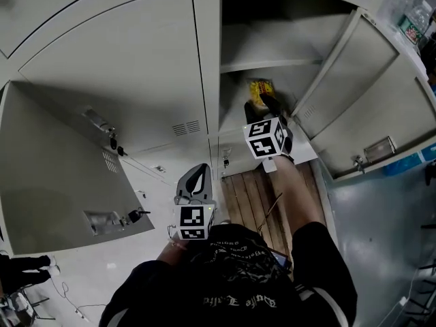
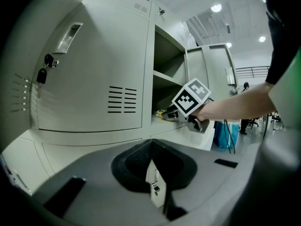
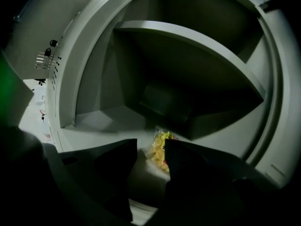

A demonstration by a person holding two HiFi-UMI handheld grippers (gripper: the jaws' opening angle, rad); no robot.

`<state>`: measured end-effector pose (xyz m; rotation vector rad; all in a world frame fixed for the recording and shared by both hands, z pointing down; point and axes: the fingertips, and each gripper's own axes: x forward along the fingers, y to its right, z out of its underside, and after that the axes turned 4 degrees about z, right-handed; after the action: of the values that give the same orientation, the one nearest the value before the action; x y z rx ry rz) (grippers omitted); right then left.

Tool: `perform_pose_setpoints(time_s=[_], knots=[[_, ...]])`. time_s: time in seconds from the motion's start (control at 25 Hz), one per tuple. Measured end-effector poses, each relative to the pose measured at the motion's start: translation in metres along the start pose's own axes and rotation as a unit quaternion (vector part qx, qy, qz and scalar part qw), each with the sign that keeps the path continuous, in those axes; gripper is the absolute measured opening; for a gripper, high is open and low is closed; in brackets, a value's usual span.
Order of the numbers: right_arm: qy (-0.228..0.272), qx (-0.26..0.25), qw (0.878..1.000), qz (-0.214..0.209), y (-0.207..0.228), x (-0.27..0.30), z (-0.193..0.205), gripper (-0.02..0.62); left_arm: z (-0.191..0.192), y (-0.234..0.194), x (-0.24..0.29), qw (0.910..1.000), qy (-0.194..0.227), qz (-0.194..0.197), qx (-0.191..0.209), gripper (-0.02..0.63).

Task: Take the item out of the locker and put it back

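A yellow snack bag (image 1: 259, 88) lies on the floor of the open locker compartment (image 1: 235, 97), under a shelf (image 1: 269, 65). My right gripper (image 1: 262, 105) reaches into that compartment and stands open. In the right gripper view the bag (image 3: 159, 149) sits just past the fingertips of the right gripper (image 3: 150, 147), in line with the gap, and no pad presses on it. My left gripper (image 1: 197, 174) hangs low in front of the person's body, away from the locker, jaws together and empty. From the left gripper view the right gripper (image 2: 170, 113) shows at the locker's mouth.
The compartment's door (image 1: 364, 104) swings open to the right. Another locker door (image 1: 58, 162) stands open at the left, with keys (image 1: 114, 142) hanging from a closed door's lock. Wooden boards (image 1: 248, 196) lie below the lockers. Blue containers (image 1: 409, 162) sit at the right.
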<state>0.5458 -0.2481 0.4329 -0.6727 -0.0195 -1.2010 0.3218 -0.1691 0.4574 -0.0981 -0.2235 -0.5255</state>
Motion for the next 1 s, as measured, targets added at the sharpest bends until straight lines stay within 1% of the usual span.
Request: perform_pose_setpoints(time_s=[0.16,0.32,0.48,0.76,1.0], knots=[[-0.010,0.006,1.000,0.021,0.003,0.005,0.006,0.177,-0.002,-0.004,-0.001,1.0000,0.003,-0.006,0.002,0.006],[-0.012,0.008,0.999,0.040,0.010,0.007,0.005,0.082,-0.004,-0.005,-0.003,0.9999,0.006,-0.012,0.003,0.006],[-0.003,0.015,0.999,0.047,0.014,0.003,0.005,0.038,-0.004,-0.003,-0.003,0.9999,0.006,-0.013,0.004,0.006],[0.011,0.013,0.999,0.043,0.015,-0.009,0.000,0.028,-0.003,-0.008,-0.008,0.9996,0.006,-0.028,0.003,0.006],[0.038,0.038,0.997,0.053,0.025,-0.029,-0.007,0.025,0.000,-0.004,-0.014,0.9995,0.007,-0.032,0.000,0.006]])
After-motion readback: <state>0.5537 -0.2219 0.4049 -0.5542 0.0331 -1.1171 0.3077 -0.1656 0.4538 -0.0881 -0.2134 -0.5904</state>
